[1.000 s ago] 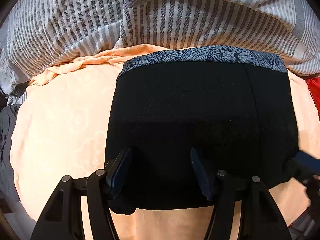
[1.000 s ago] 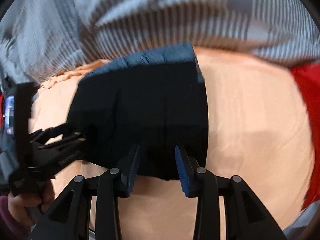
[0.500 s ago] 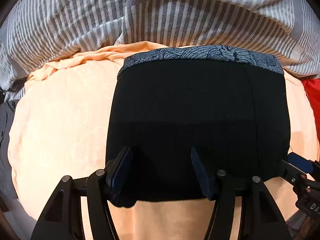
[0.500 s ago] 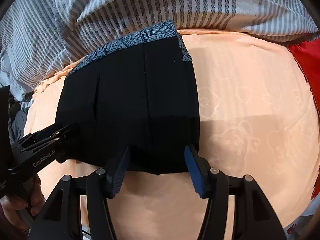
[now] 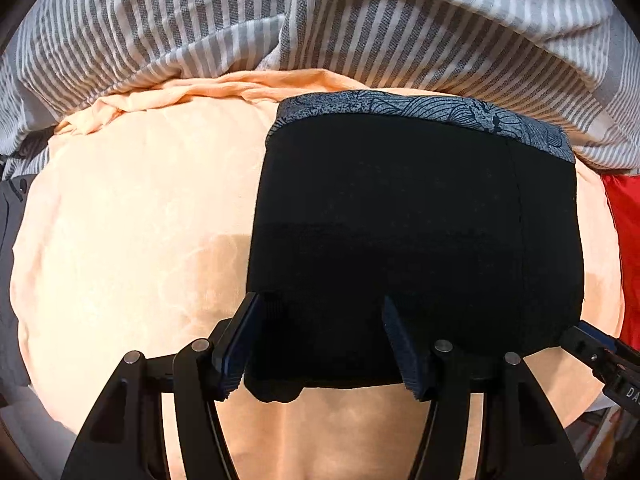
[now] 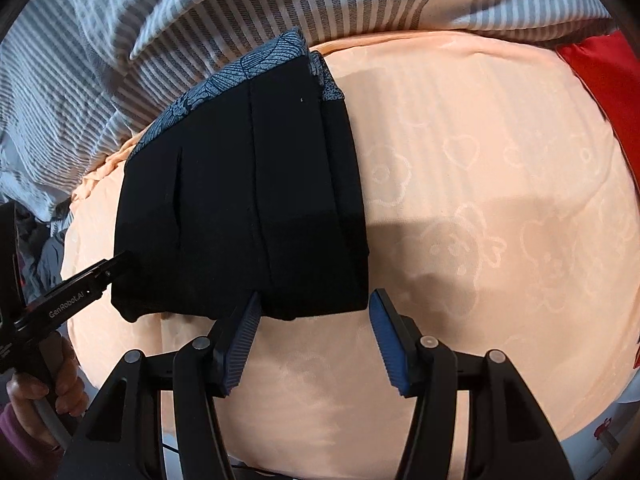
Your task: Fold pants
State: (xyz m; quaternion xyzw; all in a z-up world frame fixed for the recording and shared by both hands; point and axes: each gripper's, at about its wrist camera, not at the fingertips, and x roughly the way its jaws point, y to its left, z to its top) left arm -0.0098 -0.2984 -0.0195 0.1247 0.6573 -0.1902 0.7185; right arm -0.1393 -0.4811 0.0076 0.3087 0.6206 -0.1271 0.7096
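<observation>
Left wrist view: the folded black pants (image 5: 416, 240) lie on a peach bedsheet (image 5: 132, 232), with their blue patterned waistband (image 5: 420, 110) at the far edge against a grey striped blanket (image 5: 240, 20). The left gripper (image 5: 320, 340) has its jaws spread wide, straddling the near hem of the pants close to their left corner; nothing is pinched between the pads. The right gripper's tip (image 5: 596, 350) shows at the pants' near right corner.

Right wrist view: the right gripper (image 6: 316, 336) is released too, jaws wide apart, its left pad at the near edge of the pants (image 6: 240, 216) and its right pad over bare sheet (image 6: 480, 200). The left gripper (image 6: 116, 266) reaches in from the left, its tip touching the pants' near left edge, a hand (image 6: 44, 388) gripping its handle. A red cloth (image 6: 604, 80) lies at the right.
</observation>
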